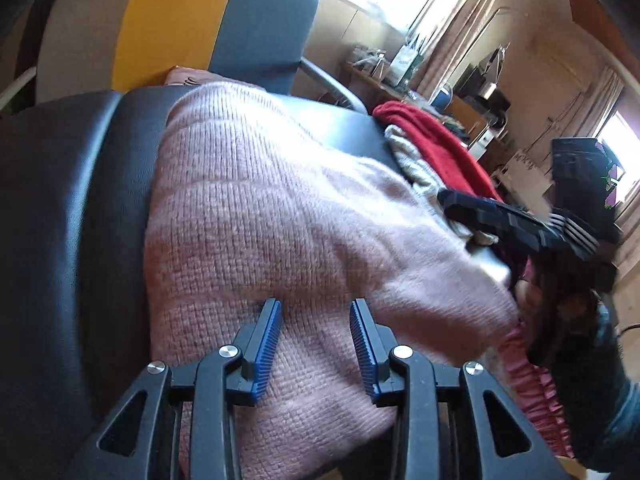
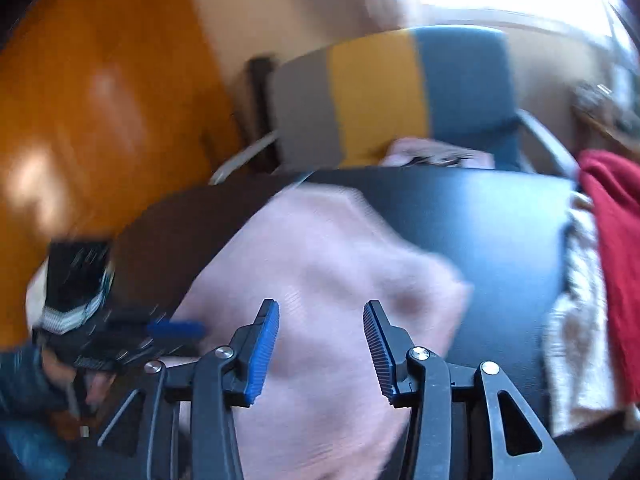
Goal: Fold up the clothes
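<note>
Pink knit sweater [image 1: 280,208] lies folded on dark surface [image 1: 60,220], directly under and ahead of both tools. Left tool [image 1: 316,308] spread, nothing pinched. Right tool [image 2: 322,308] spread too, w/ sweater below, not gripped.

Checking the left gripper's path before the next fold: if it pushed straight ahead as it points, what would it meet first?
Most likely the pink knit sweater lying on the dark table; the open left gripper points down onto it.
</note>
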Demonstrator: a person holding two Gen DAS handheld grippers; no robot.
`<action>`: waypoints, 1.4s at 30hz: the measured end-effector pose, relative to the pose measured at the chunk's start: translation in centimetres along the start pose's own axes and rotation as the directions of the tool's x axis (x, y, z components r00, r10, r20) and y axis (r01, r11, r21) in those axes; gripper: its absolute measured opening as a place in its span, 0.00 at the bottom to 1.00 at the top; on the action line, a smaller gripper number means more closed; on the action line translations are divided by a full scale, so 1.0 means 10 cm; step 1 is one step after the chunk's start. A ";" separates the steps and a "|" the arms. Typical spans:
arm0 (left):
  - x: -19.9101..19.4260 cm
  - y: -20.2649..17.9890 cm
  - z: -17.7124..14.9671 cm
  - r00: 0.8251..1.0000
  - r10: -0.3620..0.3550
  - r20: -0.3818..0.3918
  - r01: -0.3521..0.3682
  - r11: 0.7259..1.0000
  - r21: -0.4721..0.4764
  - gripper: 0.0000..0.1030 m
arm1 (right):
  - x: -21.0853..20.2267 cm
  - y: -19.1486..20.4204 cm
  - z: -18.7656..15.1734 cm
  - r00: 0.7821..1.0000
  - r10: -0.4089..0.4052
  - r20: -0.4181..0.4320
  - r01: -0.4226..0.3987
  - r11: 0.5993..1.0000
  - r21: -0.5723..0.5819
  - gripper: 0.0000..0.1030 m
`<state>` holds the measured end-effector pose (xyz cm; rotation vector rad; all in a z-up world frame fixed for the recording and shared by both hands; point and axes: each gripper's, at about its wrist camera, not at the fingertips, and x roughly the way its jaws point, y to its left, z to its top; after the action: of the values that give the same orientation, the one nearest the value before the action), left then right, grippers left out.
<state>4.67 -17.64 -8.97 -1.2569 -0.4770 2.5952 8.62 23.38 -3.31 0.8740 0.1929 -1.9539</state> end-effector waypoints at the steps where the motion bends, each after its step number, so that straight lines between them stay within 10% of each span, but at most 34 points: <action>1: 0.01 -0.01 -0.03 1.000 0.009 -0.006 -0.009 1.000 0.010 0.41 | 0.07 0.10 -0.08 0.999 -0.008 -0.044 0.007 0.999 -0.033 0.43; 5: 0.03 0.00 -0.25 0.999 0.006 -0.033 -0.005 1.000 0.023 0.42 | 0.23 0.27 -0.57 0.971 -0.092 -0.219 0.069 0.992 -0.110 0.41; 12: -0.06 -0.18 -0.40 1.000 0.001 -0.014 -0.001 0.999 0.035 0.42 | 0.05 0.09 -0.96 0.992 -0.065 -0.105 0.063 0.998 -0.027 0.41; 18: -0.52 0.01 -0.15 0.989 0.055 0.138 -0.049 0.998 -0.046 0.42 | -0.18 0.08 -0.64 0.976 -0.114 -0.187 0.118 0.993 0.011 0.54; 25: -0.66 0.08 0.46 0.947 0.158 0.280 -0.129 0.984 -0.119 0.43 | -0.35 0.18 0.06 0.975 -0.220 0.029 0.213 0.966 0.146 0.79; 33: 0.02 -0.03 0.77 0.937 0.274 0.219 -0.259 0.961 -0.094 0.44 | 0.41 -0.31 -0.07 0.929 -0.364 -0.067 0.358 0.840 0.408 0.96; 36: 0.38 0.06 0.69 0.929 0.328 0.171 -0.318 0.945 -0.083 0.45 | 0.51 -0.57 -0.33 0.943 -0.323 -0.082 0.321 0.812 0.487 1.00; 42: 0.51 0.17 0.64 0.913 0.339 0.227 -0.329 0.941 -0.082 0.54 | 0.58 -0.58 -0.31 0.940 -0.333 -0.065 0.325 0.827 0.458 1.00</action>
<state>-3.58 -18.71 -9.61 -1.1276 -0.3872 3.0623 3.74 23.84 -10.56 1.1941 -0.1581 -2.3847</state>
